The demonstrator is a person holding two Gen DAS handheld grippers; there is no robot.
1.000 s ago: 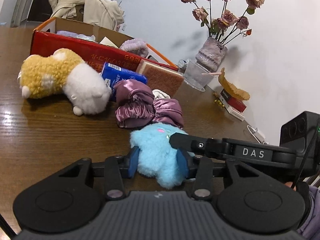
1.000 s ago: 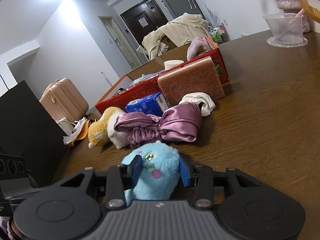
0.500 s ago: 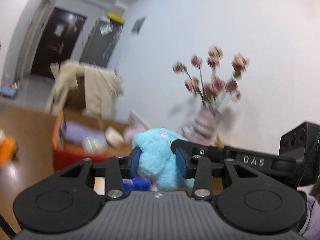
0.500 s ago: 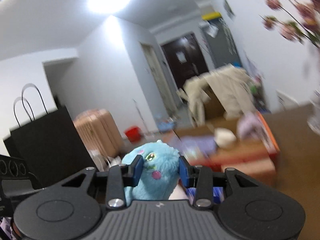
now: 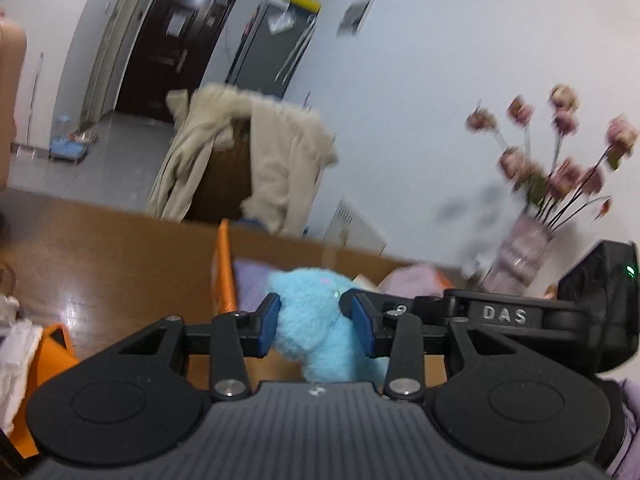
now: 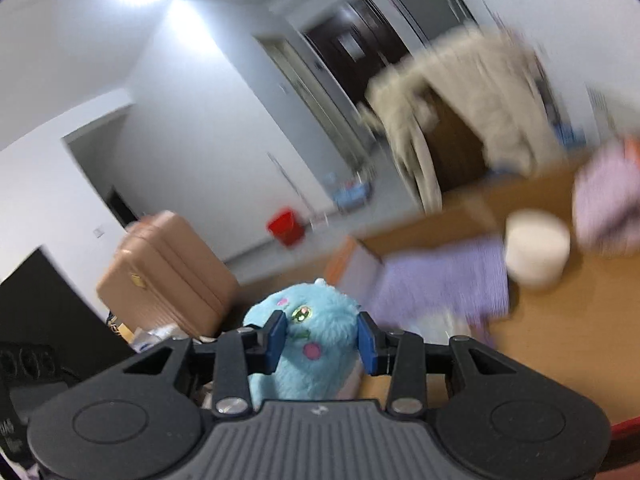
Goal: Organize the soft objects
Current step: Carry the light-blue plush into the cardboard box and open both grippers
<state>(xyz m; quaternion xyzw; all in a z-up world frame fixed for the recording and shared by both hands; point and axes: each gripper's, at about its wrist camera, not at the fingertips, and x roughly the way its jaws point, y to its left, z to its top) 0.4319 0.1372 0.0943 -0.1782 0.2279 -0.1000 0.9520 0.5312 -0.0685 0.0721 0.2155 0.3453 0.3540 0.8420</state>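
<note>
the blue plush (image 5: 316, 326) is pinched between the pads of the left gripper (image 5: 314, 320) and likewise squeezed by the right gripper (image 6: 322, 338); it is held aloft above the open box (image 5: 224, 264), with the vase (image 5: 516, 256) beyond.

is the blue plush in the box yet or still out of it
Still out. Both tongs, left and right, are shut on the blue plush, holding it above the open cardboard box, whose purple cloth lies beyond it.
</note>
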